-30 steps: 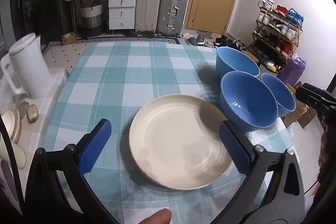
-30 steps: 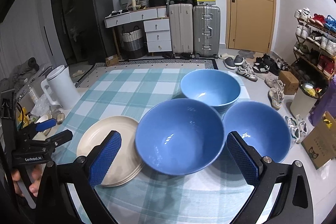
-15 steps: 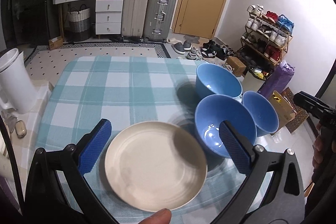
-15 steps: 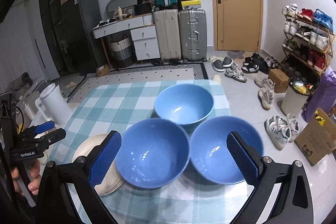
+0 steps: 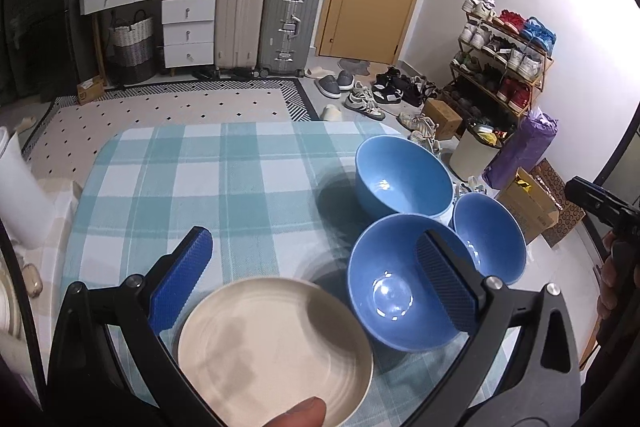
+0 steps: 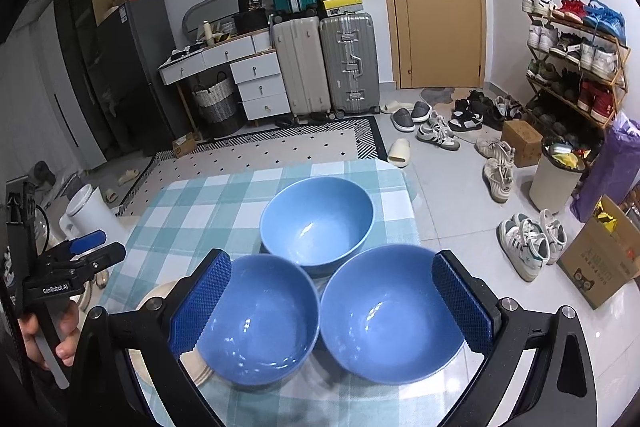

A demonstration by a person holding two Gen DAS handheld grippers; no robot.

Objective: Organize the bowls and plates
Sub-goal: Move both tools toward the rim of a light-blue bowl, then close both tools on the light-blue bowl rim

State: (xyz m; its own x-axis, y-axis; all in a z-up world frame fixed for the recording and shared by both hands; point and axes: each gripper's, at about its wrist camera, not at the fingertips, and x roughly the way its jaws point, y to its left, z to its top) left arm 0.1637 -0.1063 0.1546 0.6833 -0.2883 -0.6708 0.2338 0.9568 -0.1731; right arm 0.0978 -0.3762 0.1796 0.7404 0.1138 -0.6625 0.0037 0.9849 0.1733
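I have drawn both wide-open, empty grippers, left gripper [image 5: 316, 279] and right gripper [image 6: 332, 307], back from the cream plate [image 5: 272, 347] and three blue bowls [image 6: 316, 219], so stacking is unstarted.

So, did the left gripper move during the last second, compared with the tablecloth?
Yes. The left gripper has pulled back toward the person: the checked tablecloth and cream plate now sit lower and smaller between its open fingers.
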